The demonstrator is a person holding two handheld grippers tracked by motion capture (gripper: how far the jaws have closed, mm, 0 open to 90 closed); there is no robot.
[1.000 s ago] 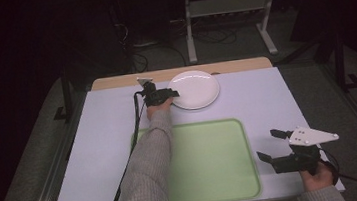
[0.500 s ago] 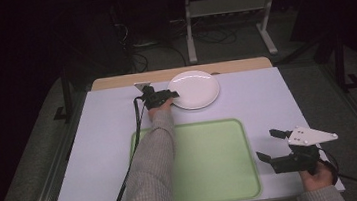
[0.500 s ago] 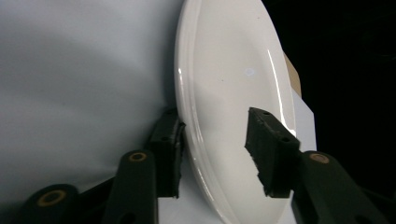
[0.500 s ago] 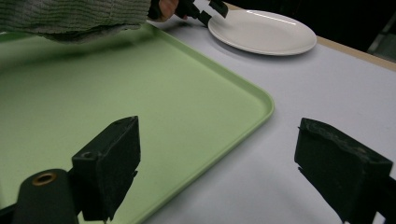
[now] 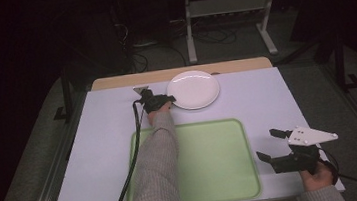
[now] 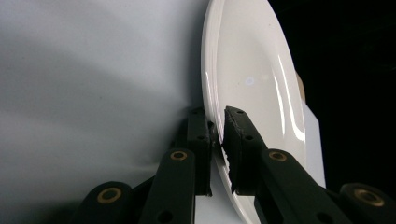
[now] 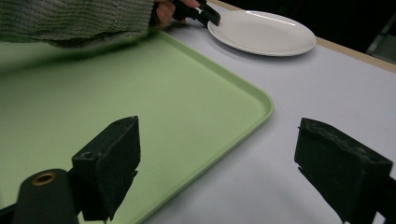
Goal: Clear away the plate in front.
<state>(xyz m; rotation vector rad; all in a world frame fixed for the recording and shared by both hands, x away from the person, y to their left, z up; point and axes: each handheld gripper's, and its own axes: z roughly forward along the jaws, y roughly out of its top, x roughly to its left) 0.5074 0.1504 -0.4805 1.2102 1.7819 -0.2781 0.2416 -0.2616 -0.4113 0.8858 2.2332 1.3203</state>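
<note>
From the high view, the white plate (image 5: 193, 89) sits at the far edge of the table (image 5: 106, 153), beyond the green tray (image 5: 213, 162), which lies empty near the person. The left gripper (image 5: 170, 99) reaches across the tray's far left corner and meets the plate's near-left rim; the right gripper (image 5: 271, 146) waits low at the right, jaws spread, beside the tray.

In the left gripper view, the jaws are pinched on the plate's (image 6: 252, 79) rim, one under and one over it (the plate seems to rest flat on the table here).

In the right gripper view, the right gripper (image 7: 215, 163) stands wide open over the tray's (image 7: 205, 84) corner, with the plate (image 7: 266, 32) well apart beyond it.

So the grasp looks made; lifting the plate and carrying it, probably to the tray, appears left to do.
</note>
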